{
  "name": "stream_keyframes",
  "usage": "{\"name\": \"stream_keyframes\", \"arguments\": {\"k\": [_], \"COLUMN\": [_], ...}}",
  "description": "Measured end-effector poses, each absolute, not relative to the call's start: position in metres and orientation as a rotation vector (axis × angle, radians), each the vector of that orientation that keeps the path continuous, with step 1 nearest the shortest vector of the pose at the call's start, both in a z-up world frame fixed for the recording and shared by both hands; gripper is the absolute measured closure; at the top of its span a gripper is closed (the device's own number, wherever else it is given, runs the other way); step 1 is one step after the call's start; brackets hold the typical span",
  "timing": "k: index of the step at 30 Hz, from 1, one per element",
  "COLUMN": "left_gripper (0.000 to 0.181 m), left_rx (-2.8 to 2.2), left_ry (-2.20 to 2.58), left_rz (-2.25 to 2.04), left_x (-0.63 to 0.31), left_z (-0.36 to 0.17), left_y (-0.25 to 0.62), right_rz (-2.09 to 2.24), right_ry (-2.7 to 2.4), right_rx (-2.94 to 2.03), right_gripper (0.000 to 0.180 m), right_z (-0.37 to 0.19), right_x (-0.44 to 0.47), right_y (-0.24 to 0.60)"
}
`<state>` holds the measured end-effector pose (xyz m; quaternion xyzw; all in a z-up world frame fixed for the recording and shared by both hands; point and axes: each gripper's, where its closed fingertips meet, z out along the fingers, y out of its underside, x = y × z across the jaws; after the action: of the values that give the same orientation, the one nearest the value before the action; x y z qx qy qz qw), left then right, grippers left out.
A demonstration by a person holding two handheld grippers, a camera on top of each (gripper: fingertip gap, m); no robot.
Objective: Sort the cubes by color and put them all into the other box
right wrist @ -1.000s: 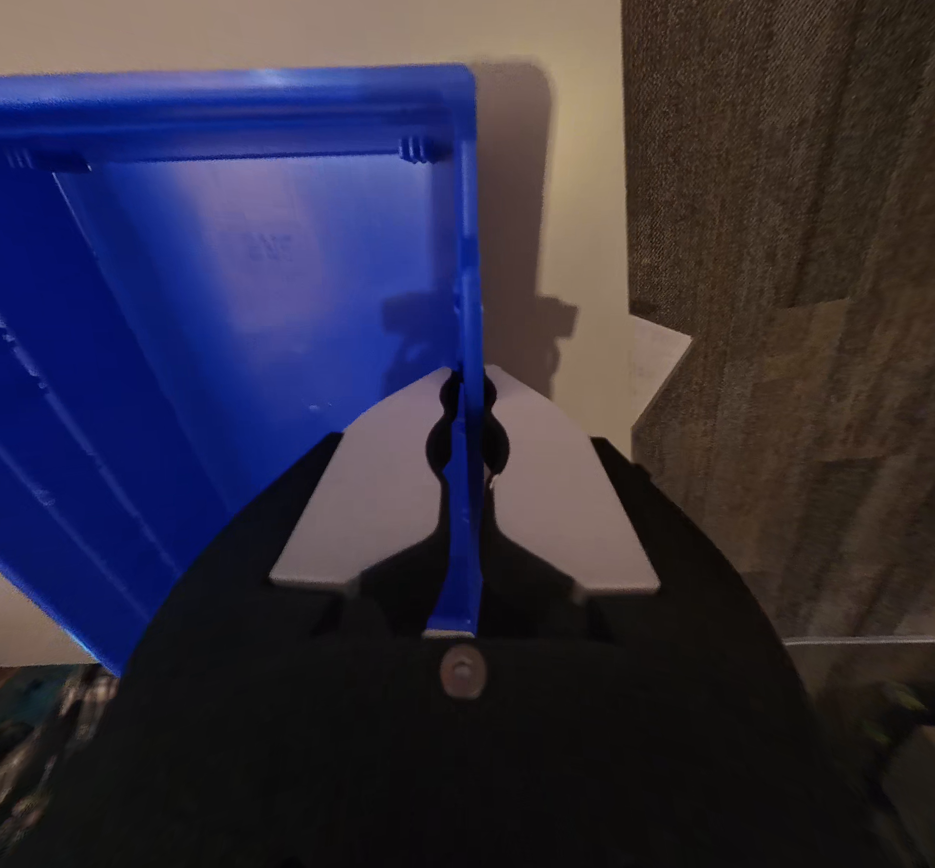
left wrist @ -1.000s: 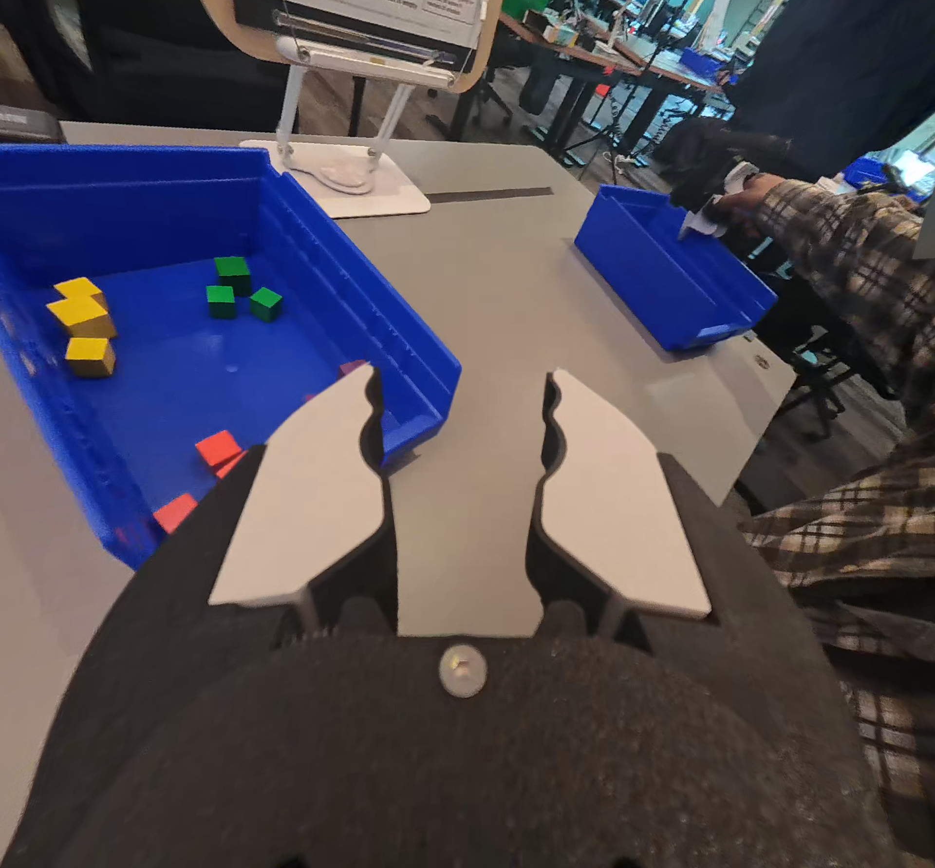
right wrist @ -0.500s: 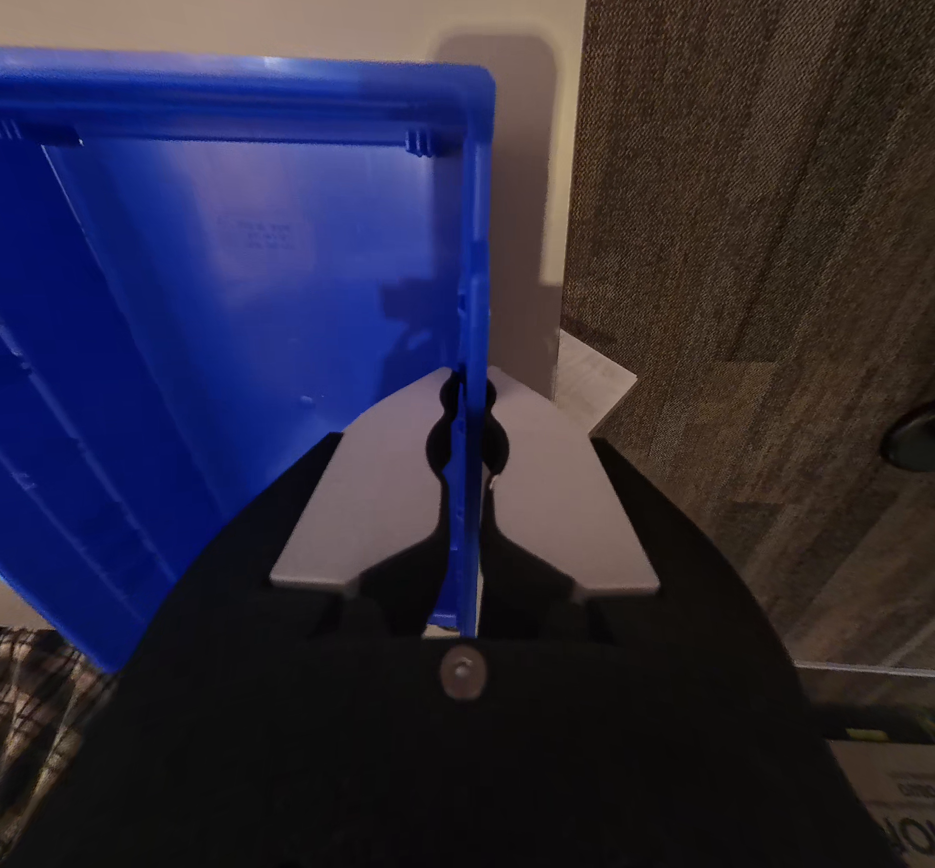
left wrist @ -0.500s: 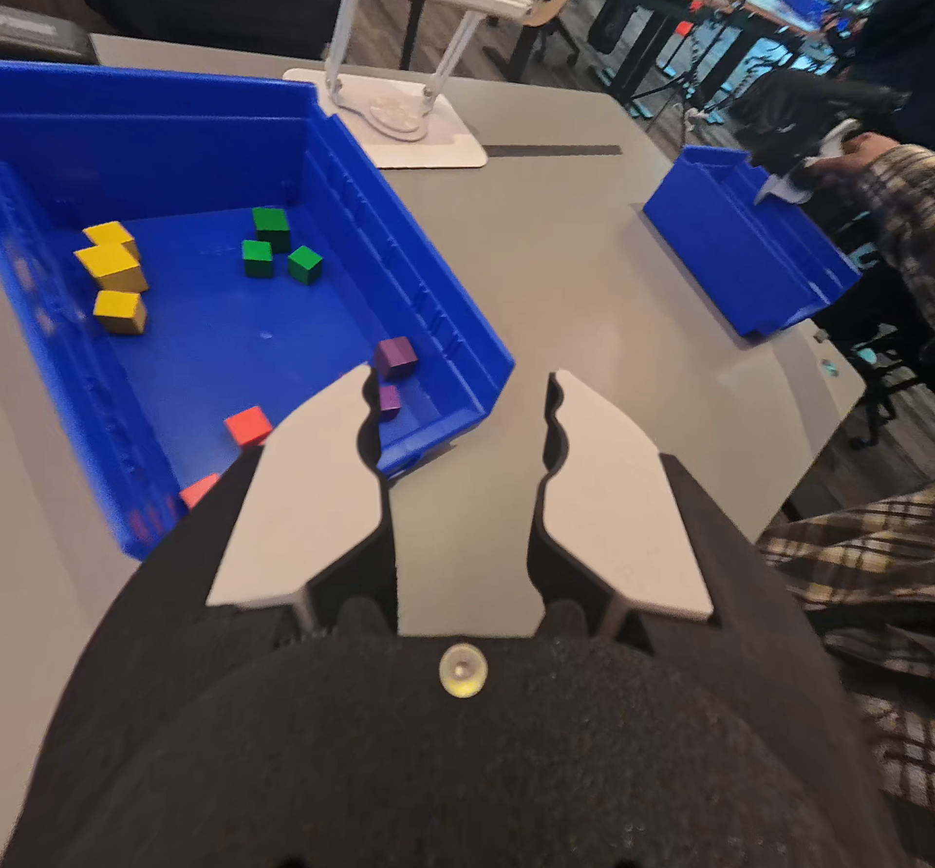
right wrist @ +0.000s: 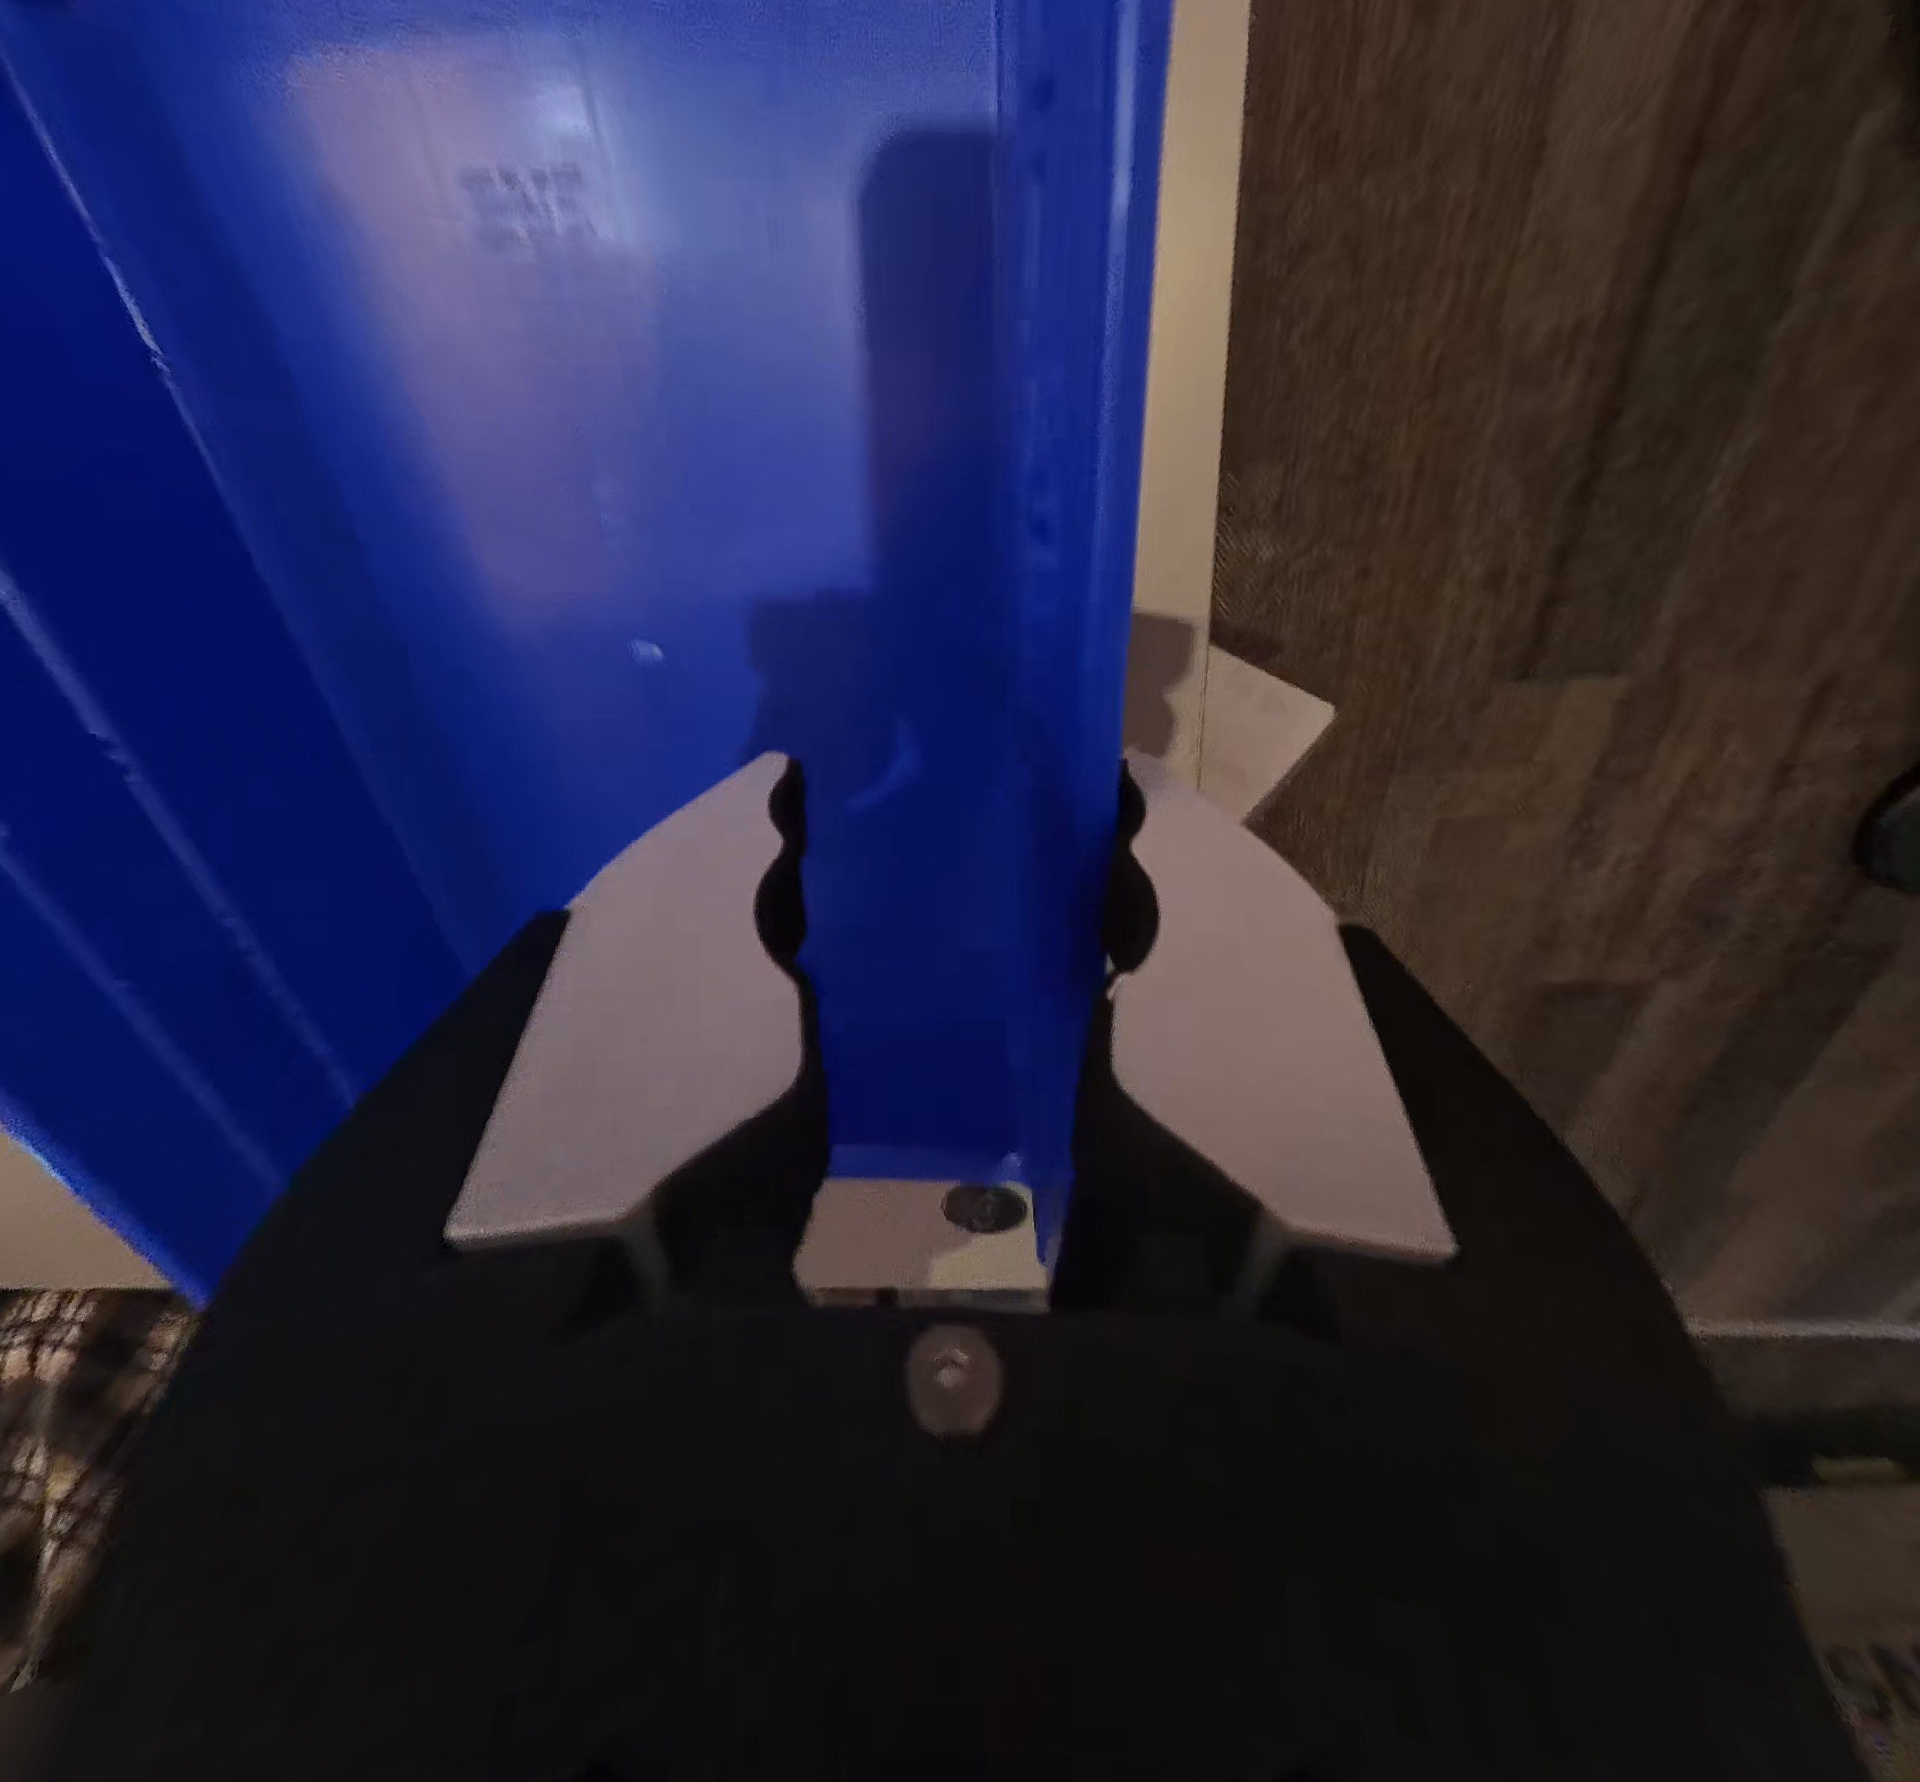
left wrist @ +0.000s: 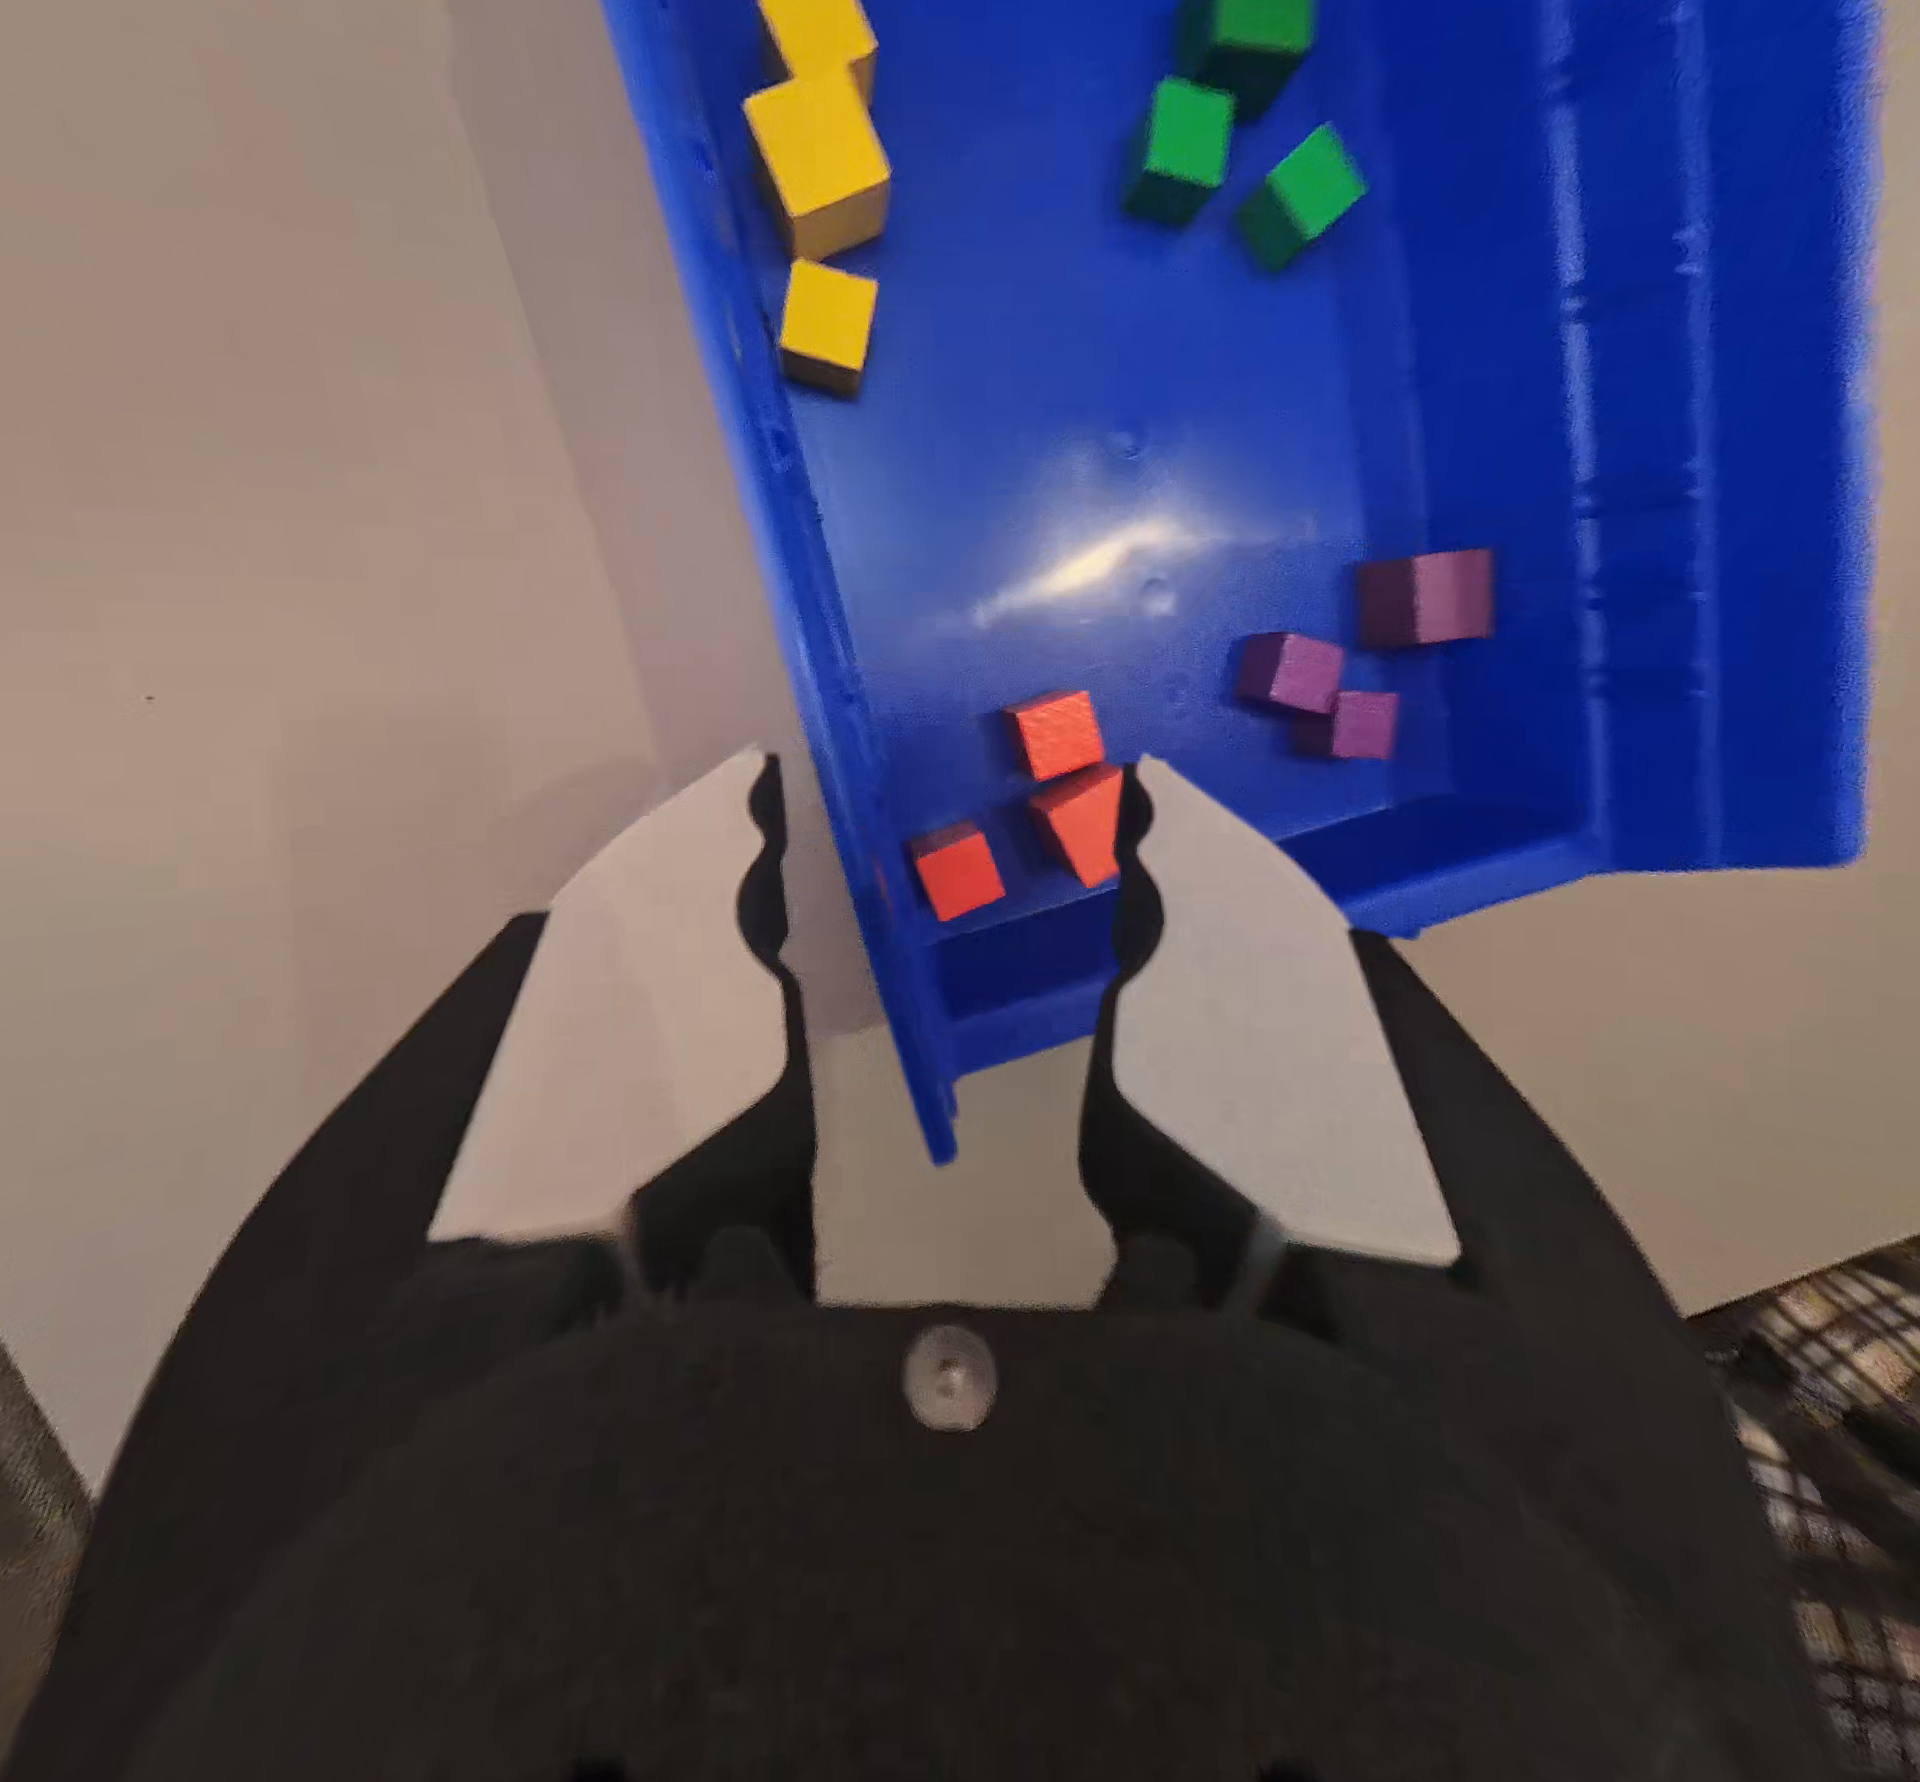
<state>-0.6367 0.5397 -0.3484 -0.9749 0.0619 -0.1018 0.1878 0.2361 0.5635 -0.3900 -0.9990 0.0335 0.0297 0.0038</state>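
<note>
Both grippers spread wide, right gripper point(right wrist: 951, 776) has released empty box point(right wrist: 520, 485) wall, left gripper point(left wrist: 951, 776) now over cube box point(left wrist: 1610, 382)

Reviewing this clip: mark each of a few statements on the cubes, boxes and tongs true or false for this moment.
1. The box holds three yellow cubes. True.
2. The green cubes lie on the table. False: they are inside the box.
3. The left tongs are open. True.
4. The right tongs grip a cube. False: they are open, astride a wall of the second box.
5. The second box holds red cubes. False: none shows there.
</note>
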Motion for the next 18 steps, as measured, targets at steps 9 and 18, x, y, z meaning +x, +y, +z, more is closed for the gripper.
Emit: {"name": "stream_keyframes", "arguments": {"k": [9,18], "left_gripper": [0.148,0.174], "left_rx": [-3.028,-3.057], "left_ry": [0.160,0.110], "left_rz": [-0.271,-0.319], "left_x": [-0.640,-0.649], "left_z": [-0.394,-0.402], "left_y": [0.552,0.550], "right_rz": [0.070,0.024], "right_ry": [0.243,0.241], "right_rx": [-3.212,-3.222], "right_gripper": [0.129,0.138], "right_z": [-0.402,-0.407], "right_x": [0.238,0.241], "right_y": [0.518,0.513]}}
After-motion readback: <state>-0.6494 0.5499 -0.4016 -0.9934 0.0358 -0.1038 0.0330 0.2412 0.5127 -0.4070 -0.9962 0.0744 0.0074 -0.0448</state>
